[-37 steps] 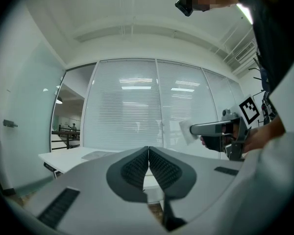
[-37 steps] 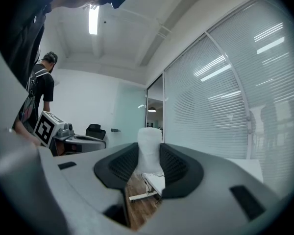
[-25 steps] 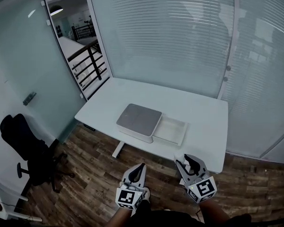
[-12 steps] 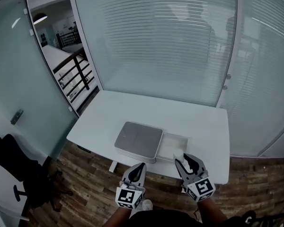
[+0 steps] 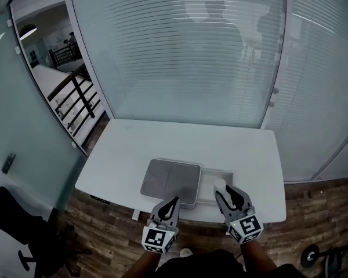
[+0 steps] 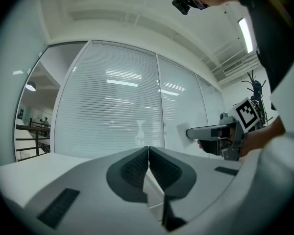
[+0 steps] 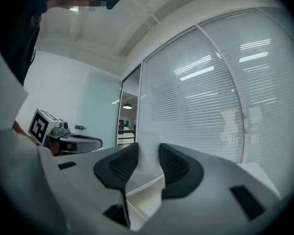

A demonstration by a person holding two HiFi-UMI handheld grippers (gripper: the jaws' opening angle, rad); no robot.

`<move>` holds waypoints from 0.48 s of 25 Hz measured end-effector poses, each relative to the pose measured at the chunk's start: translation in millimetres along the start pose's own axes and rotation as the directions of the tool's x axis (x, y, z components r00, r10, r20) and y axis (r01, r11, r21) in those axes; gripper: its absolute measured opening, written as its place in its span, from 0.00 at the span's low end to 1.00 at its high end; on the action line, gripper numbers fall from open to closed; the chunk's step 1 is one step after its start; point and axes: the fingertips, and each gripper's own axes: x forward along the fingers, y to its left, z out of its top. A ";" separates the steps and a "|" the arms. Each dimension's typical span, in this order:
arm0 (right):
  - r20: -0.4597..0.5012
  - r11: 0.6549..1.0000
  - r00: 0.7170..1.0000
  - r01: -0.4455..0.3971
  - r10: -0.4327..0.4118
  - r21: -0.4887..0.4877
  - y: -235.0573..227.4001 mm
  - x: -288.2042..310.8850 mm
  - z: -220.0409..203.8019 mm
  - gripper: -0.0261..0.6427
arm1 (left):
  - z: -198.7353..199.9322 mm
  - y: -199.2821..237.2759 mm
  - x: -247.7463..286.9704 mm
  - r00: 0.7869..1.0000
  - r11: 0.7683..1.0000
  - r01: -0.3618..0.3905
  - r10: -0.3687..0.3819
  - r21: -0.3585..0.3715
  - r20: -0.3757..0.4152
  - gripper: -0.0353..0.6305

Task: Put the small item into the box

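"Between the pads of the right gripper point(image 7: 148, 161): the small item point(image 7: 146, 151), pale and half see-through, clamped with the jaws partway apart," the observer logs. "Left gripper point(image 6: 148, 163) closed on nothing. From the head view the item lines up over the open box point(image 5: 211, 177), beside the grey lid point(image 5: 171, 181) on the table point(image 5: 232, 146)."

"Handling?" the checker asks.

"Judged light, probably soft or thin-walled, and smooth, so it may slip. The hold across its middle looks adequate. A harder squeeze risks crushing it."
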 end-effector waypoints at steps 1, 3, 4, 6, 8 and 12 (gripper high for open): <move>-0.006 1.000 1.000 0.011 -0.011 -0.005 -1.3 0.9 -1.4 0.26 | -0.4 2.8 3.1 1.000 1.000 0.008 -0.008 0.002 0.003 0.07; -0.023 1.000 0.999 0.024 -0.025 -0.014 -6.3 2.2 -4.5 0.26 | -0.5 5.4 11.7 1.000 1.000 0.023 -0.023 0.002 0.005 0.07; -0.033 1.000 0.999 0.027 -0.028 -0.013 -10.0 2.9 -6.6 0.26 | 0.3 5.4 16.9 1.000 1.000 0.030 -0.030 0.002 0.008 0.07; -0.065 1.000 0.997 0.028 -0.028 -0.003 -17.9 5.3 -12.8 0.26 | -1.4 4.0 27.2 0.999 0.999 0.038 -0.038 -0.003 0.006 0.07; -0.108 1.000 0.994 0.024 -0.025 -0.006 -25.0 9.3 -18.0 0.26 | -10.2 3.3 36.0 0.999 0.999 0.040 -0.040 -0.021 -0.027 0.07; -0.154 0.999 0.988 -0.012 0.006 -0.038 -34.7 17.7 -29.8 0.26 | -13.6 0.3 49.0 0.998 0.997 0.035 -0.037 -0.063 -0.046 0.07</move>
